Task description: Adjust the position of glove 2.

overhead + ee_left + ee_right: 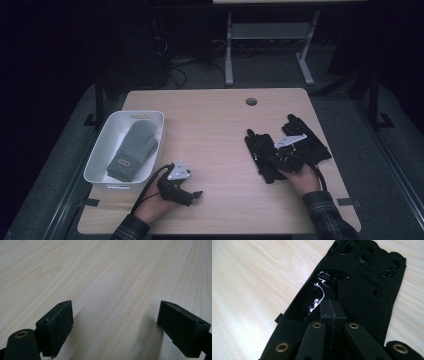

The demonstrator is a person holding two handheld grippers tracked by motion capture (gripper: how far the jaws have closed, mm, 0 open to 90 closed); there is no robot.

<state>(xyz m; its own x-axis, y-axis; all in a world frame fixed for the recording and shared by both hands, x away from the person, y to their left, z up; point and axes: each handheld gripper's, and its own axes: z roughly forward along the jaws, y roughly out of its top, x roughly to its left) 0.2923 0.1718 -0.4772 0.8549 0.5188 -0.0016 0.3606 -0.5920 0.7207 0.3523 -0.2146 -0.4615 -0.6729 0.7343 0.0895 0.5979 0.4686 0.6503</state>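
Observation:
Two black gloves lie at the right of the wooden table (pixel 220 125): one (pixel 257 146) nearer the middle, the other (pixel 311 142) farther right. My right gripper (pixel 281 158) sits low between them. In the right gripper view its jaws are pressed together, the gripper (pixel 333 311) shut on the cuff end of a black fingerless glove (pixel 364 282) that lies flat. My left gripper (pixel 192 196) rests near the front edge; it (pixel 115 322) is open over bare wood with nothing between its pads (pixel 58 322).
A white bin (pixel 97 150) at the table's left holds a grey mitten (pixel 134 149). A cable hole (pixel 251 101) is near the far edge. Bare wood spans the middle. Beyond the table the floor is dark, with a desk frame (pixel 229 55).

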